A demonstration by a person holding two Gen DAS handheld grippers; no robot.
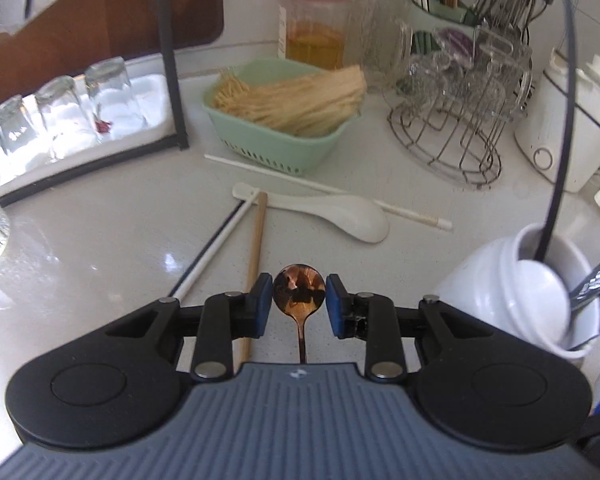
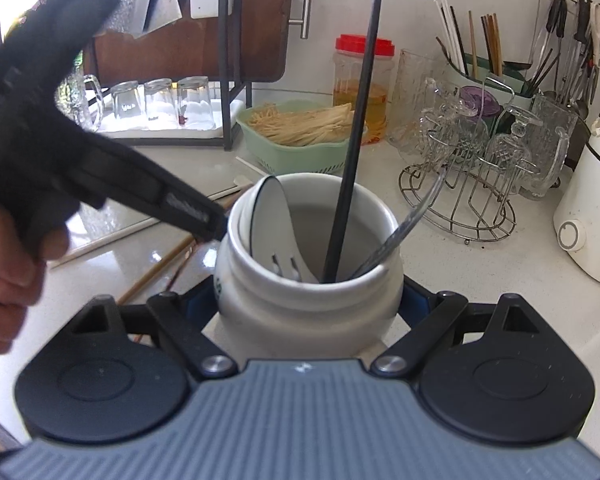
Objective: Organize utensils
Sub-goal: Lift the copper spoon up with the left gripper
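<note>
Inside the white ceramic jar (image 2: 308,280), which the right gripper (image 2: 310,300) clamps between its blue pads on either side of the belly, three pieces already stand: a white ceramic soup spoon (image 2: 274,224), a long black chopstick (image 2: 354,136) and a silvery metal handle (image 2: 400,236) leaning on the rim. Several utensils are not yet sorted, so the job looks somewhat under half done. On the counter lie a copper-coloured metal teaspoon (image 1: 299,292), a second white ceramic soup spoon (image 1: 332,210), a bamboo chopstick (image 1: 256,256), a white chopstick with a dark end (image 1: 216,252) and another white chopstick (image 1: 328,188) by the basket. The left gripper (image 1: 299,306) has its fingers apart, one pad on each side of the teaspoon's bowl with a narrow gap showing, so the teaspoon appears unheld and is probably the next piece. All this sits on a glossy pale speckled countertop (image 1: 100,240) in a kitchen corner, crowded at the back with a mint-green plastic basket of dry noodles (image 1: 276,120), a red-lidded clear jar (image 1: 316,20), upturned glass tumblers on a white tray (image 1: 60,120), a wire rack of glass mugs (image 1: 460,120) and a white appliance (image 1: 572,128).
</note>
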